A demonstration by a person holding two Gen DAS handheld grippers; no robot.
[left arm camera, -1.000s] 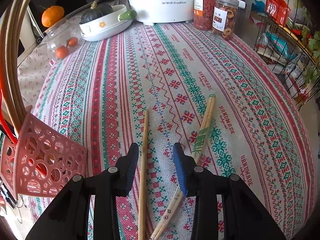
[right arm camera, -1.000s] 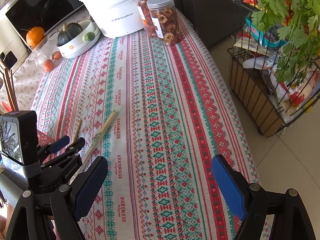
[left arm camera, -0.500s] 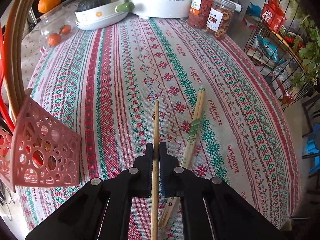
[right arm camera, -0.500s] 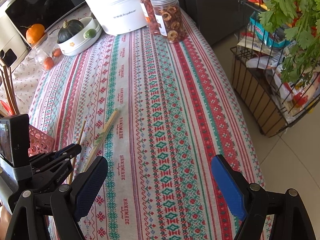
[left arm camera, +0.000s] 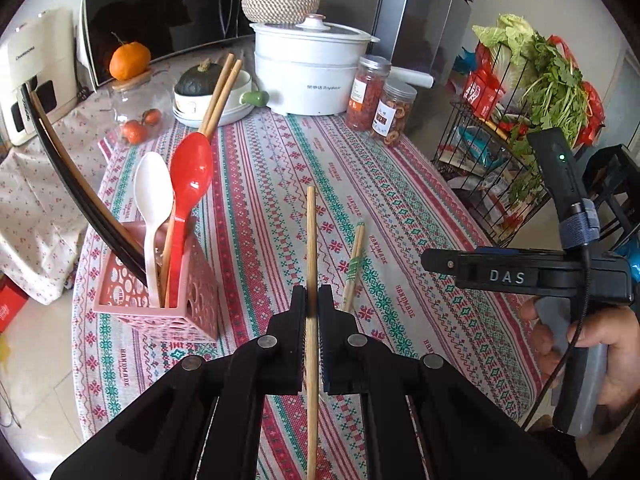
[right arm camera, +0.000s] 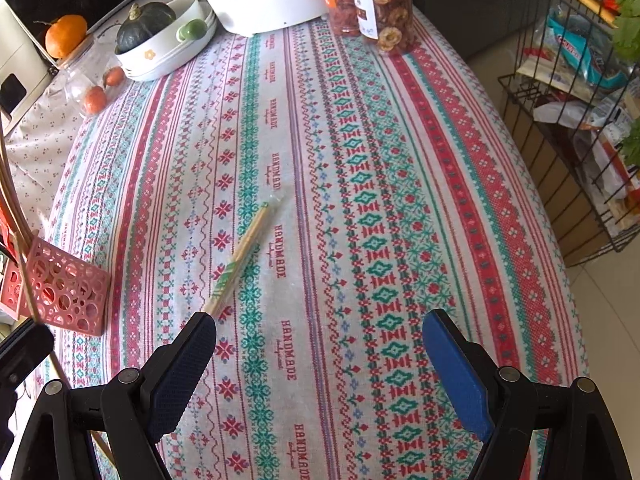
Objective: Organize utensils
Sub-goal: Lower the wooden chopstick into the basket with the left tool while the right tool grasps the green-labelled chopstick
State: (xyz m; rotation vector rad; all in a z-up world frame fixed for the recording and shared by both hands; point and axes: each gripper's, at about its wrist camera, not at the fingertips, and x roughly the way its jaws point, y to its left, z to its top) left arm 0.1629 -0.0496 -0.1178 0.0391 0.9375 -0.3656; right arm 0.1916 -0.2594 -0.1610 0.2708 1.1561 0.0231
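Observation:
My left gripper (left arm camera: 312, 300) is shut on a bare wooden chopstick (left arm camera: 311, 236) and holds it lifted above the table. A wrapped pair of chopsticks (left arm camera: 353, 264) with a green band lies on the cloth just to its right; it also shows in the right wrist view (right arm camera: 240, 254). A pink perforated utensil holder (left arm camera: 160, 304) stands at the left with a white spoon (left arm camera: 152, 188), a red spoon (left arm camera: 191, 176) and several chopsticks in it. My right gripper (right arm camera: 320, 354) is open and empty, hovering over the cloth, its left pad near the wrapped pair's near end.
At the table's back stand a white electric pot (left arm camera: 310, 72), two jars (left arm camera: 380, 100), a bowl with a squash (left arm camera: 208, 92) and a glass jar of small tomatoes (left arm camera: 136, 120). A wire rack of groceries (left arm camera: 516, 140) stands right of the table. The striped cloth (right arm camera: 360, 200) covers the table.
My left gripper closed on the bare chopstick and lifted it off the cloth, tilting the view up. My right gripper moved forward and lower toward the wrapped pair.

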